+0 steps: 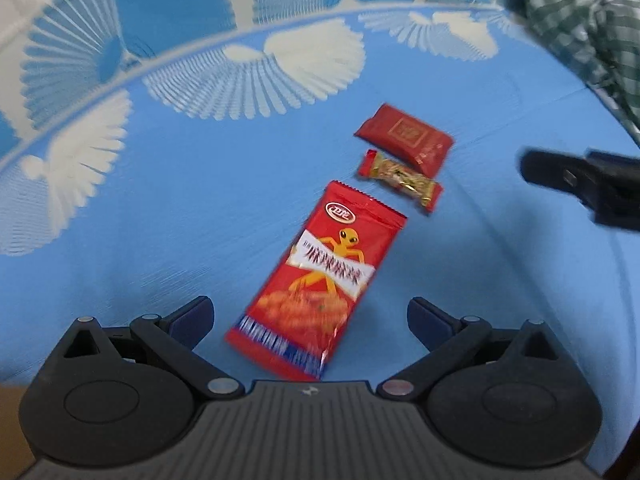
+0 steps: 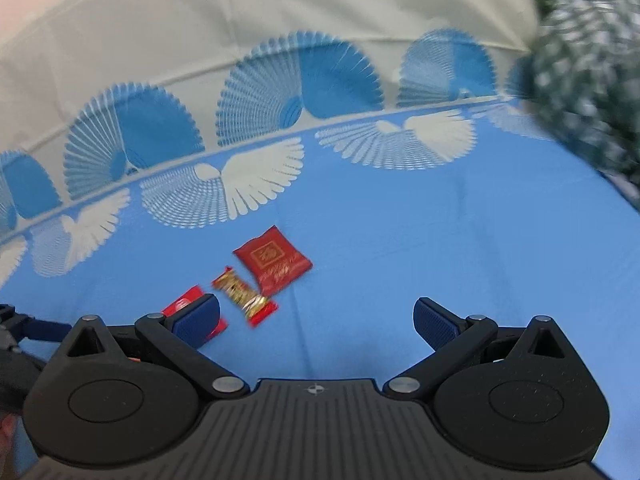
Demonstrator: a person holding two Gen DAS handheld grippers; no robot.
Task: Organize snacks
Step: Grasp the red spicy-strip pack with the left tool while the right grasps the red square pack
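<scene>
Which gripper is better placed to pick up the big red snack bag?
Left. The left gripper is open with the big red snack bag between its fingers; the right gripper points beside it.

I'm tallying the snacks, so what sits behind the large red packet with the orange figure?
Behind the large red packet lie a small gold-wrapped candy and a dark red pouch on the blue cloth. Nothing shows beneath them.
</scene>
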